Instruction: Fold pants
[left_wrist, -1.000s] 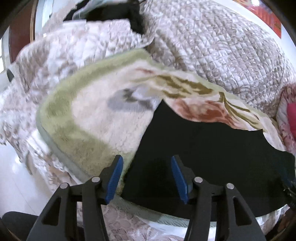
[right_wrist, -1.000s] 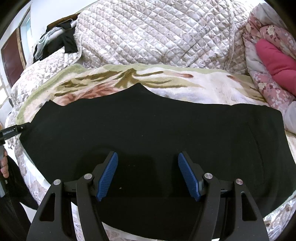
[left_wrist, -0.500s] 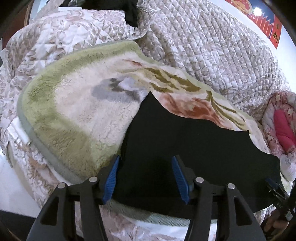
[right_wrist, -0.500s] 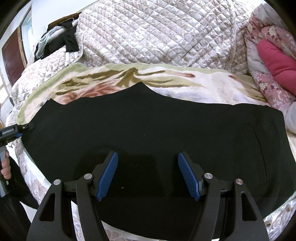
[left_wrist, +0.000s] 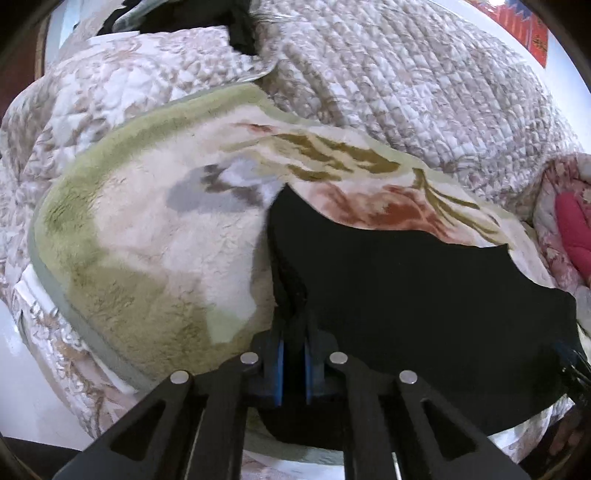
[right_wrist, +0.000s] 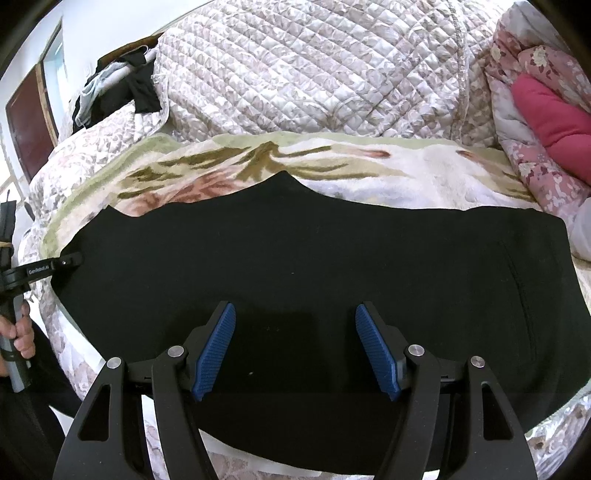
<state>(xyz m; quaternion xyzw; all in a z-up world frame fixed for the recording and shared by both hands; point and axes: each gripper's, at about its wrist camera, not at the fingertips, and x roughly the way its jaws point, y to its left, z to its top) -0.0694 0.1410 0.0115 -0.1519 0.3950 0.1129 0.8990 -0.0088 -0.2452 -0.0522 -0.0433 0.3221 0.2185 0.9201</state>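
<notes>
Left wrist view: my left tool (left_wrist: 293, 363) clamped on bunched end of pants (left_wrist: 424, 280), which lie flat on blanket (left_wrist: 147, 236). Right tool (right_wrist: 293, 345) apart, hovering mid-pants. Cloth soft, light, limp; I'd grip edges.

Quilted beige sofa cover (right_wrist: 314, 74) over backrest and arm. Fleece blanket (left_wrist: 147, 240) with green border and floral print on the seat. Dark clothes (right_wrist: 122, 92) heaped at left. White wall (right_wrist: 110, 29), dark wooden door (right_wrist: 29, 122). Pink floral bedding (right_wrist: 535, 110) at right.
</notes>
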